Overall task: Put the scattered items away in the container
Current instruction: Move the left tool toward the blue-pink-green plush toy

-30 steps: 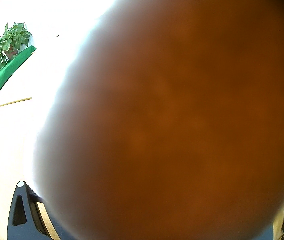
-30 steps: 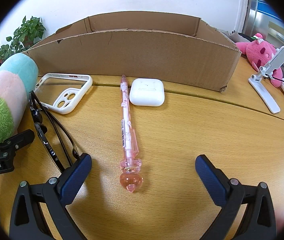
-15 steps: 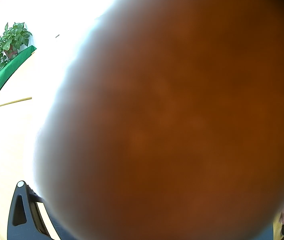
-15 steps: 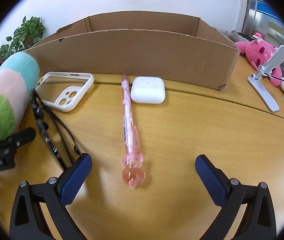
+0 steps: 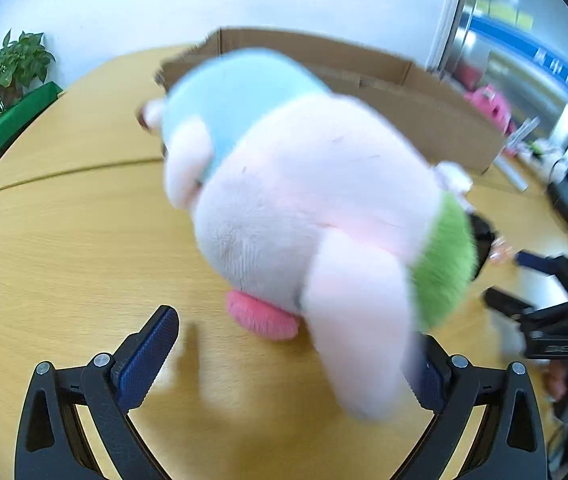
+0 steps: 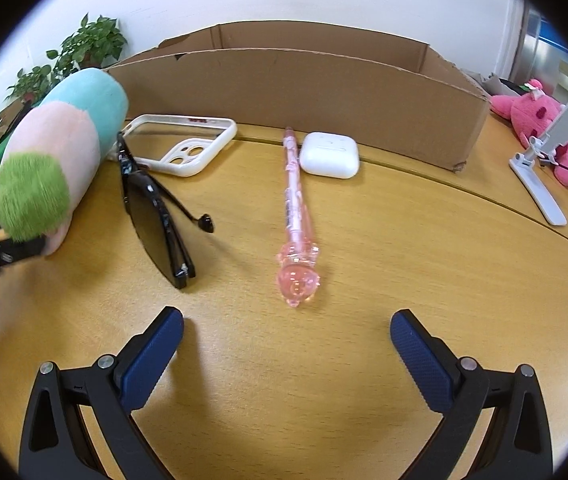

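Left gripper (image 5: 292,360): jaws standing wide, gripping nothing. The plush toy (image 5: 304,200) is lying across the wooden table (image 5: 64,240) just ahead of it, 1 pale limb drooping beside the right finger – contact there cannot be told through the blur. Judgement: the jaws are being kept spread because the toy's body is bulky.

Right gripper (image 6: 286,344): jaws also spread wide, empty, hovering low over the table. At 12 o'clock from it, the pink pen (image 6: 296,216) is lying lengthwise – judged an awkward end-on line for a pinch. The sunglasses (image 6: 156,216) are sitting at 11 o'clock, the phone case (image 6: 184,144) beyond them, the white earbud case (image 6: 329,155) at 1 o'clock beside the pen's far tip.

The cardboard box (image 6: 304,92) is standing behind all 5 items, none yet inside.
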`<control>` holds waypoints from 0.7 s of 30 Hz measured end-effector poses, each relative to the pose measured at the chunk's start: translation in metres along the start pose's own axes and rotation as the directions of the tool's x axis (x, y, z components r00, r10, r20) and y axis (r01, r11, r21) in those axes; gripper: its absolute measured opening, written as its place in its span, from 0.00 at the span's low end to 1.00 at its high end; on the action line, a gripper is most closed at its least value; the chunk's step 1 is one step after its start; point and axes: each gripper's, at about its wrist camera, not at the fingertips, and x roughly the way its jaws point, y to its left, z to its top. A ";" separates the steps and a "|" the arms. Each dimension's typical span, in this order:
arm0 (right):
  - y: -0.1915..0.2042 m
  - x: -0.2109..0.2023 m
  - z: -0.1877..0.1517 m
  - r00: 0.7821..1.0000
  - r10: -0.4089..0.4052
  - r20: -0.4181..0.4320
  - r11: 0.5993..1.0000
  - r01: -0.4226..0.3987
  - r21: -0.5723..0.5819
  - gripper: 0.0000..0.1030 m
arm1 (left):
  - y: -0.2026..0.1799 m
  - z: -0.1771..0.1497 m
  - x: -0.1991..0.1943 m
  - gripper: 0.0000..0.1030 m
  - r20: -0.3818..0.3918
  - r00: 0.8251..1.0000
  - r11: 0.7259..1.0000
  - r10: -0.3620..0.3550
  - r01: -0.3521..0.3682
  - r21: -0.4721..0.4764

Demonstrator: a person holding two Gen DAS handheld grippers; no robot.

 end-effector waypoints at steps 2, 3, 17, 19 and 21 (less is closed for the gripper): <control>0.005 0.000 0.001 1.000 0.013 0.000 1.000 -0.013 -0.018 1.00 | 0.003 0.007 -0.014 1.00 0.035 0.999 1.000 -0.014 0.015 -0.008; 0.007 0.000 0.000 1.000 0.018 0.000 1.000 -0.018 -0.025 1.00 | 0.004 0.013 -0.020 1.00 0.059 0.998 0.999 -0.033 0.034 -0.011; 0.010 -0.002 -0.003 1.000 0.025 0.000 0.999 -0.025 -0.029 1.00 | 0.048 0.068 -0.016 1.00 0.114 0.960 0.942 -0.256 0.274 -0.194; 0.010 -0.002 -0.003 1.000 0.025 -0.001 0.999 -0.025 -0.030 1.00 | 0.063 0.070 -0.007 1.00 0.107 0.950 0.917 -0.294 0.312 -0.249; 0.010 -0.002 -0.003 1.000 0.025 -0.001 0.999 -0.025 -0.030 1.00 | 0.069 0.069 0.001 1.00 0.090 0.946 0.903 -0.310 0.323 -0.283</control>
